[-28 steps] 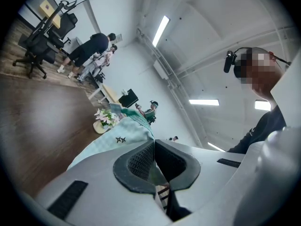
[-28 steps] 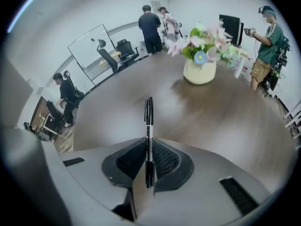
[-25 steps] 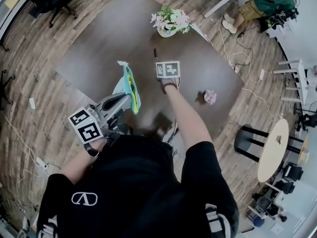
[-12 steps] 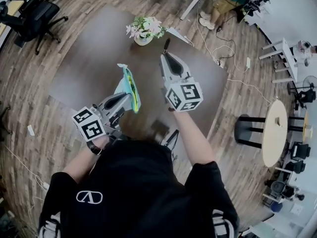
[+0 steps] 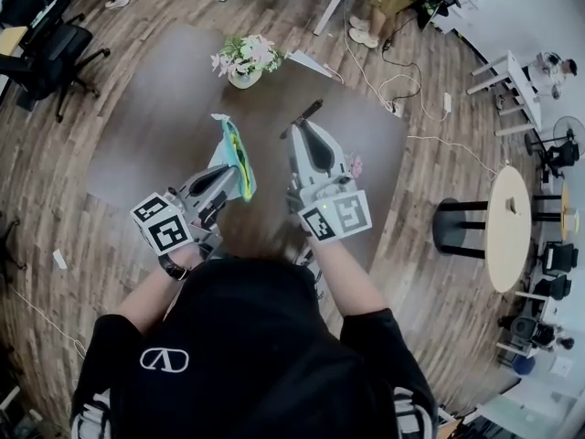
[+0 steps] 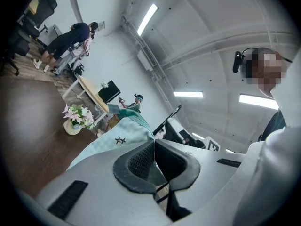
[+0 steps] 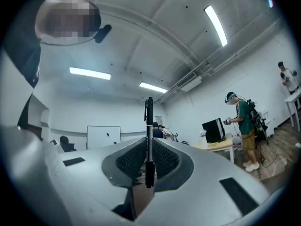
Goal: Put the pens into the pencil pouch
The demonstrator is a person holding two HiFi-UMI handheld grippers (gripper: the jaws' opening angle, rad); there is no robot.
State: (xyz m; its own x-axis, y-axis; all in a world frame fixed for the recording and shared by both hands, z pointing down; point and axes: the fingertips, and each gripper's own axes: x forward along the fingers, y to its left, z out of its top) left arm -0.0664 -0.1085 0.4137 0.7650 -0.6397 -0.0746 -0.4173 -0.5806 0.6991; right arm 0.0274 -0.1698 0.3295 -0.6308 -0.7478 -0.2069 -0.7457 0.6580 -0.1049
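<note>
Above the near half of the table (image 5: pixel 146 117), the left gripper (image 5: pixel 236 179) is clamped on the teal pencil pouch (image 5: pixel 235 149). Just to its right, the right gripper (image 5: pixel 304 135) pinches a black pen (image 5: pixel 311 111) between its pads. A flower vase (image 5: pixel 243 60) stands at the table's far edge.

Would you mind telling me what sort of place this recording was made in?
Probably an open office or lab workspace: swivel office chairs, a desk with a monitor, and ceiling strip lights.

One pen (image 5: pixel 309 112), one pouch (image 5: pixel 233 149), two grippers (image 5: pixel 236 179) (image 5: pixel 297 133) — one flower vase (image 5: pixel 242 60)
</note>
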